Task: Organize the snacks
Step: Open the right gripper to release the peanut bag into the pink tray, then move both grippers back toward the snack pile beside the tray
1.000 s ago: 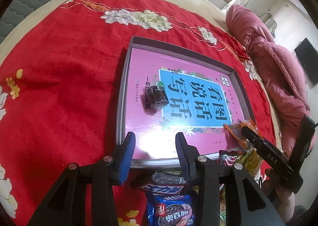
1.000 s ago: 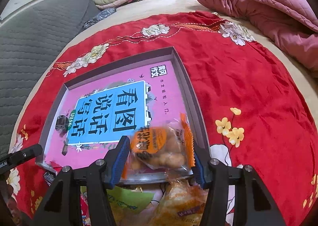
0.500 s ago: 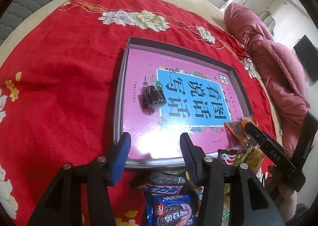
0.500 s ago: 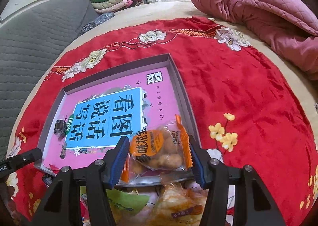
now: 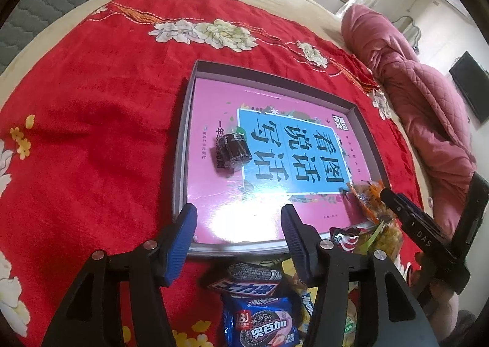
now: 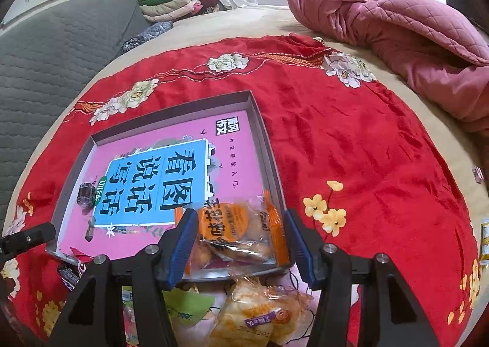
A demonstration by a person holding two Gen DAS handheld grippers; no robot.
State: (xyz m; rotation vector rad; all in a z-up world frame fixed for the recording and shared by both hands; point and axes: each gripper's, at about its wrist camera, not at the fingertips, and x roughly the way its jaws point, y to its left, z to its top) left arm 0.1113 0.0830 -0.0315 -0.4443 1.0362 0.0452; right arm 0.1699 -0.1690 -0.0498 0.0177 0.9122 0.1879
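A shallow grey tray (image 5: 183, 133) with a pink and blue printed floor lies on the red cloth. A dark wrapped snack (image 5: 233, 150) lies in it, also seen in the right wrist view (image 6: 85, 192). My left gripper (image 5: 238, 224) is open and empty over the tray's near edge. My right gripper (image 6: 240, 231) is open around an orange snack packet (image 6: 235, 231) that lies in the tray's near right corner (image 6: 269, 163); the fingers stand apart from it. The packet also shows in the left wrist view (image 5: 365, 197). A pile of loose snacks (image 5: 256, 316) lies just before the tray.
The red flowered cloth (image 5: 91, 133) covers a bed. A pink quilt (image 6: 397, 41) is bunched at the far right. A grey padded headboard (image 6: 45, 56) is at the left. A yellow-wrapped pastry (image 6: 259, 316) lies below my right gripper.
My right gripper has opened and let the orange packet rest in the tray's corner. My left gripper has pulled back slightly and stays open.
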